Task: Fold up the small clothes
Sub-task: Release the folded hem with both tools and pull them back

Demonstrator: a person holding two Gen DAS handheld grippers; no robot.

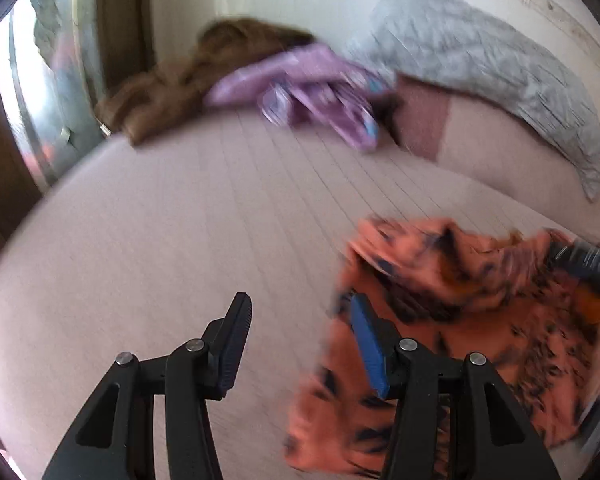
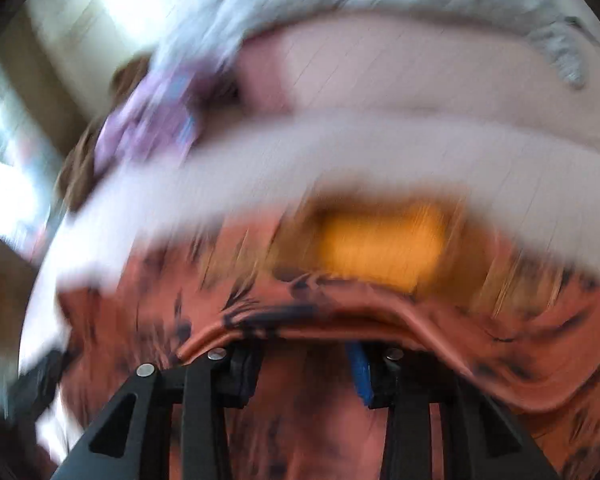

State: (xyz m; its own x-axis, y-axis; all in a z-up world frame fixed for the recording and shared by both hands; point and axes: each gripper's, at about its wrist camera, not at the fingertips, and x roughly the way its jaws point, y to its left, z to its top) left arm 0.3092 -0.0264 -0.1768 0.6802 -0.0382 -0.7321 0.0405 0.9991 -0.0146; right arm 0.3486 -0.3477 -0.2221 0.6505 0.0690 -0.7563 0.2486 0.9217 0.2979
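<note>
An orange garment with a dark print (image 1: 440, 320) lies crumpled on the pink bed sheet (image 1: 180, 220). My left gripper (image 1: 300, 304) hovers over bare sheet just left of it, open and with nothing between its fingers; the blue-padded finger (image 1: 370, 344) overlaps the cloth's left edge. In the blurred right wrist view the same garment (image 2: 140, 320) fills the lower half and shows a yellow patch (image 2: 380, 240). Its hem drapes across the tips of my right gripper (image 2: 304, 346), whose jaws stand apart. The right gripper (image 1: 584, 264) also shows as a dark shape on the garment's far right.
A purple patterned garment (image 1: 312, 88) and a brown one (image 1: 172, 92) lie at the far side of the bed. A grey pillow (image 1: 480, 60) leans along the back right. The bed's edge and a bright window (image 1: 28, 100) are at the left.
</note>
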